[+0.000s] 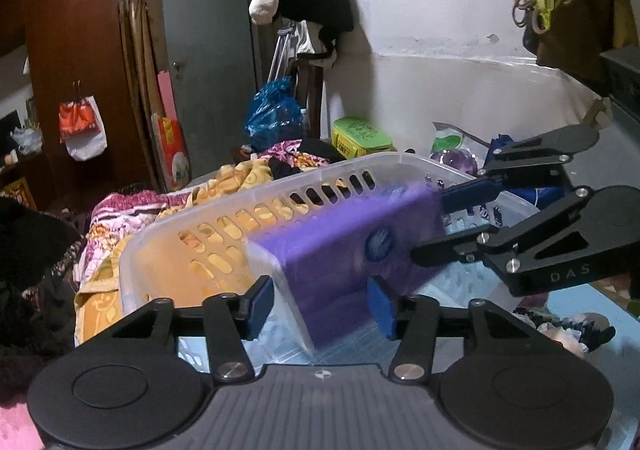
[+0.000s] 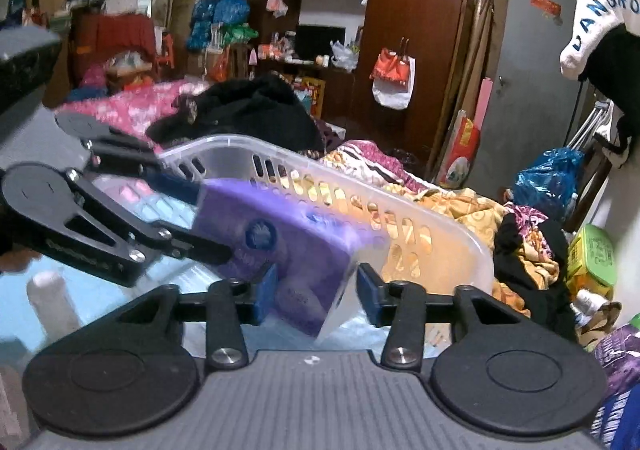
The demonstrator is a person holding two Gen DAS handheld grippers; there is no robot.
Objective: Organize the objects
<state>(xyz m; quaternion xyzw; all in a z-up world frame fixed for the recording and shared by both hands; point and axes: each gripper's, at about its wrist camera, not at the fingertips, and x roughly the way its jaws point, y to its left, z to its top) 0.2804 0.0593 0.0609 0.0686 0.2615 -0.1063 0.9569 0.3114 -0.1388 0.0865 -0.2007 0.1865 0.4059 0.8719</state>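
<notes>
A purple plastic-wrapped rectangular pack (image 1: 352, 250) lies tilted in a clear slotted plastic basket (image 1: 224, 218), long axis spanning both parted, non-gripping claws, left gripper (image 1: 320, 304) and right gripper (image 2: 316, 292).

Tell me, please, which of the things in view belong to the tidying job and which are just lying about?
Part of the job:
purple pack
clear basket
left gripper
right gripper

Just lying about:
green box
blue bag
yellow blanket
black clothes

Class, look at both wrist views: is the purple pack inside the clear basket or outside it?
Inside. The purple pack sits tilted within the clear basket, its slotted wall behind it.
</notes>
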